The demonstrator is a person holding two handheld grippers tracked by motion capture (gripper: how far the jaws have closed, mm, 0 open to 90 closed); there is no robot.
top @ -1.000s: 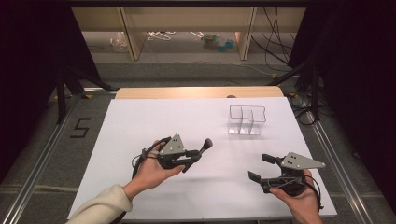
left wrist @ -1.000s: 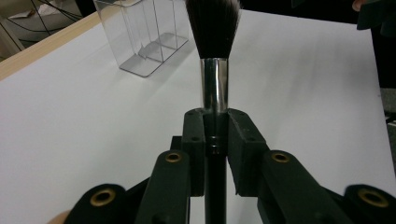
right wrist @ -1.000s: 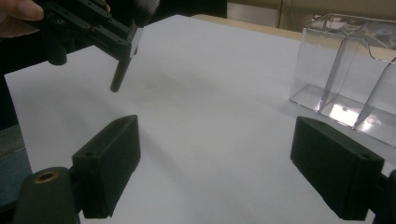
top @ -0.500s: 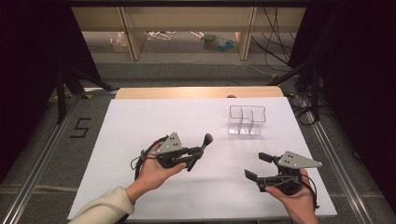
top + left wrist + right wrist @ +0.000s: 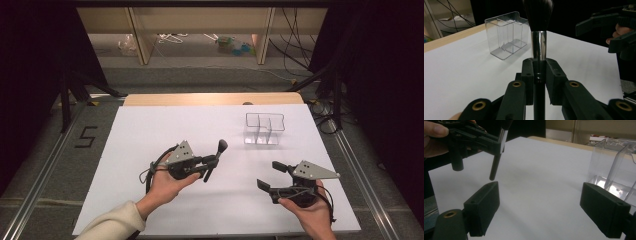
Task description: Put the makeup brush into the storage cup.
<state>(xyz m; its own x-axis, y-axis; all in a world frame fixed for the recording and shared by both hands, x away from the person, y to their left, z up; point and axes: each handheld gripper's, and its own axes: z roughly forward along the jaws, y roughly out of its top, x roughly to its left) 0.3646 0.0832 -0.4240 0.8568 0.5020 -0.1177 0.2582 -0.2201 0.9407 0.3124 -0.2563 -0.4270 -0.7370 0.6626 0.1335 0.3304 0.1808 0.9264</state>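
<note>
Looks like a lab recording rig: white-topped table (image 5: 150, 130) w/ dark curtains (image 5: 30, 75) both sides, floor rails (image 5: 42, 170), loose cables (image 5: 295, 30), wooden shelving (image 5: 200, 20) at the back.

1. Black jaws and body on the left gripper (image 5: 210, 164), topped by a grey plate.
2. Between those jaws, a brush (image 5: 538, 47): black handle, shiny silver collar, dark bristles above it.
3. Beyond the brush tip, a clear, colourless plastic organizer (image 5: 264, 128).
4. Under both tools, a plain white table sheet (image 5: 165, 125), no pattern; past its far edge, a light wooden strip (image 5: 210, 98).
5. Black again on the right gripper (image 5: 271, 176), with brass-coloured rivets at the jaw joints and a grey plate on top.
6. Behind the left gripper, a cream sleeve (image 5: 112, 225).
7. Left of the sheet, a black "5" (image 5: 86, 136) on grey floor.
</note>
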